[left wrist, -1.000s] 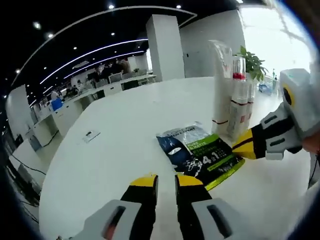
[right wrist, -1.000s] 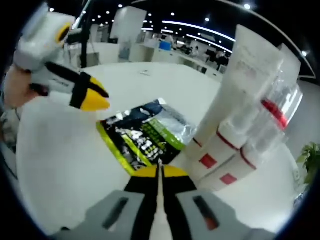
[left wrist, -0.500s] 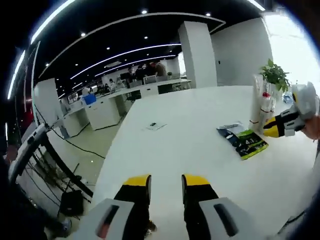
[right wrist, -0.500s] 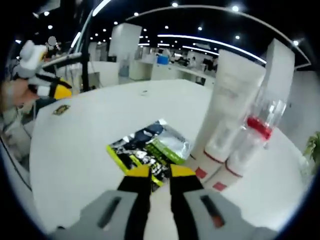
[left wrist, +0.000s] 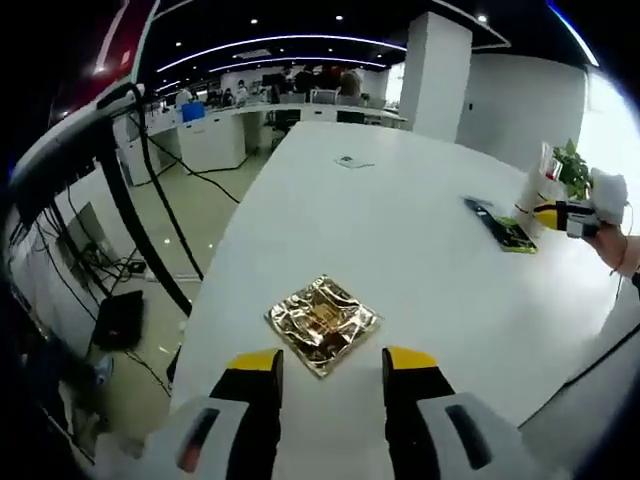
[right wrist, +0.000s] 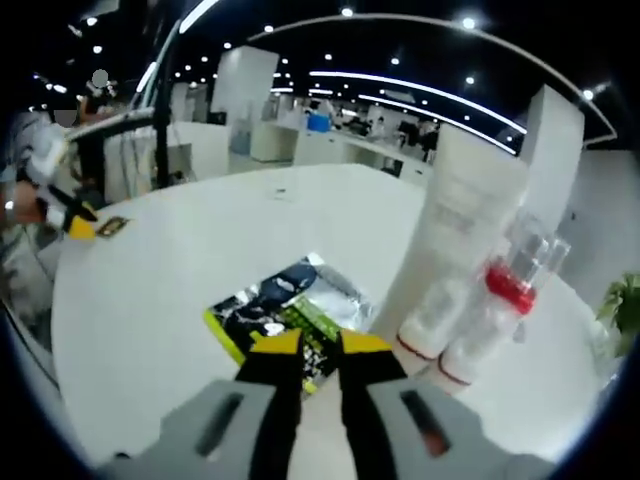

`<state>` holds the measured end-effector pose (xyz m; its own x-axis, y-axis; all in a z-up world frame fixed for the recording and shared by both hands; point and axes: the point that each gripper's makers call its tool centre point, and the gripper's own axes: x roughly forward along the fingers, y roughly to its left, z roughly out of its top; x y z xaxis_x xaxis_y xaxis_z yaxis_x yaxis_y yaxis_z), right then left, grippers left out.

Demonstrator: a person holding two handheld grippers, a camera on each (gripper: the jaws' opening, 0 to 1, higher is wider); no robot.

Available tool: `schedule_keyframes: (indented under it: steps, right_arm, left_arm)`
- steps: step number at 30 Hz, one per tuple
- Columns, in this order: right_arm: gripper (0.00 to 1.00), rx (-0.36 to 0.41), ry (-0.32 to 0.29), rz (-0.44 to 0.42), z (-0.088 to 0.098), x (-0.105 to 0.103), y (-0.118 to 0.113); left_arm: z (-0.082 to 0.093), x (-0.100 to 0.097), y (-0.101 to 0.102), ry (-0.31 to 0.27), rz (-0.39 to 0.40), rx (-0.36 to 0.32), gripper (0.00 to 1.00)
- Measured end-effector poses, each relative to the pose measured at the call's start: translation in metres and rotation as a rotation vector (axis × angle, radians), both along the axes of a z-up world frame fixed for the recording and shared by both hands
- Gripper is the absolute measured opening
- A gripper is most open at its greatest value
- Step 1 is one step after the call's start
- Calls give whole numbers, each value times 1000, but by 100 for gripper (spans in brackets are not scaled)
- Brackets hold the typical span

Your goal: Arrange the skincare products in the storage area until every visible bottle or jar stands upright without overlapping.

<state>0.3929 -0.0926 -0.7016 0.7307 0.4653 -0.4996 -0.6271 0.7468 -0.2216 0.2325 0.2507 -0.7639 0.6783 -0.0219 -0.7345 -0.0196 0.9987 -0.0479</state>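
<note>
At the table's end a crumpled gold foil sachet lies flat, just ahead of my open left gripper, whose jaws hold nothing. Far off at the right stand the skincare tubes with a green-and-black sachet and my right gripper beside them. In the right gripper view a tall white tube stands cap-down beside a clear bottle with a red band. The green-and-black sachet lies flat just beyond my right gripper, which is slightly open and holds nothing. My left gripper shows far left near the gold sachet.
The white table is long, with its edge and a drop to the floor on the left, where cables and a black box lie. A small flat item lies far up the table. A potted plant stands behind the tubes.
My left gripper has pulled far back from the tubes to the table's end, where the gold sachet now lies before it, and its jaws stand wider. My right gripper went from shut to slightly open.
</note>
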Motion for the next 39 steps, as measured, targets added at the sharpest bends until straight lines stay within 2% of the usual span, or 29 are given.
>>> schedule_keyframes:
  steps: [2, 6, 13, 18, 26, 31, 32, 35, 37, 39]
  right_arm:
    - [12, -5, 0, 0, 0, -2, -1]
    - [11, -21, 2, -9, -2, -5, -5]
    - [11, -15, 15, -31, -4, -7, -9]
    - [11, -11, 12, -41, -2, -7, -8]
    - [11, -13, 6, -65, 0, -10, -12]
    - [11, -15, 8, -88, -1, -12, -18]
    - [11, -14, 8, -91, -1, -12, -18]
    - [11, -12, 8, -102, 0, -12, -20]
    - [11, -7, 7, -111, 1, -11, -23]
    - [11, -1, 9, -120, 2, -10, -24]
  left_arm:
    - [-1, 0, 2, -3, 11, 10, 39]
    - [-3, -3, 19, 0, 52, 24, 39]
    - [4, -7, 37, -7, 108, 52, 38]
    - [8, -3, 41, 2, 116, 68, 34]
    - [13, 25, 45, -5, 73, 109, 31]
    - [13, 48, 40, 9, 0, 113, 28]
    - [15, 54, 38, -4, -30, 121, 28]
    - [14, 64, 37, -5, -50, 140, 28]
    - [16, 63, 43, 10, -14, 160, 26]
    - [23, 59, 47, 16, 59, 116, 25]
